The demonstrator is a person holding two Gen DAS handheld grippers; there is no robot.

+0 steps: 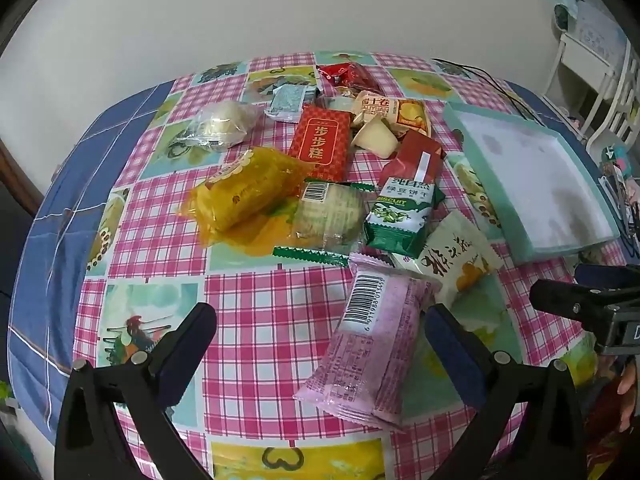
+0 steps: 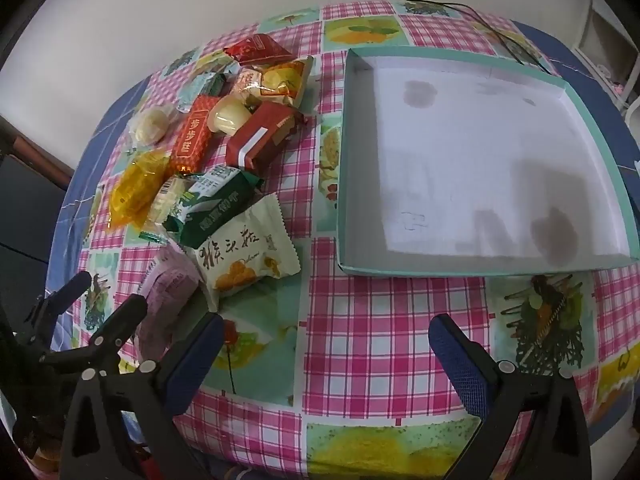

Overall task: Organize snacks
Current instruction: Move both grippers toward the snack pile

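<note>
A heap of wrapped snacks lies on the checked tablecloth: a yellow packet (image 1: 248, 192), a red box (image 1: 324, 140), a green biscuit packet (image 1: 404, 208), a white packet with black characters (image 1: 456, 256) and a pink packet (image 1: 372, 344). My left gripper (image 1: 320, 332) stands open above the cloth; the pink packet lies between its fingers, nearer the right one, untouched. A shallow teal tray (image 2: 344, 160) with a white bottom sits empty right of the heap. My right gripper (image 2: 328, 344) is open over bare cloth in front of the tray, holding nothing. The white packet (image 2: 248, 256) lies to its left.
The left gripper (image 2: 112, 290) shows at the lower left of the right wrist view, close beside the right one. A black cable (image 2: 496, 28) runs behind the tray. The table's blue-edged cloth (image 1: 52, 240) drops off at the left. A white wall stands behind.
</note>
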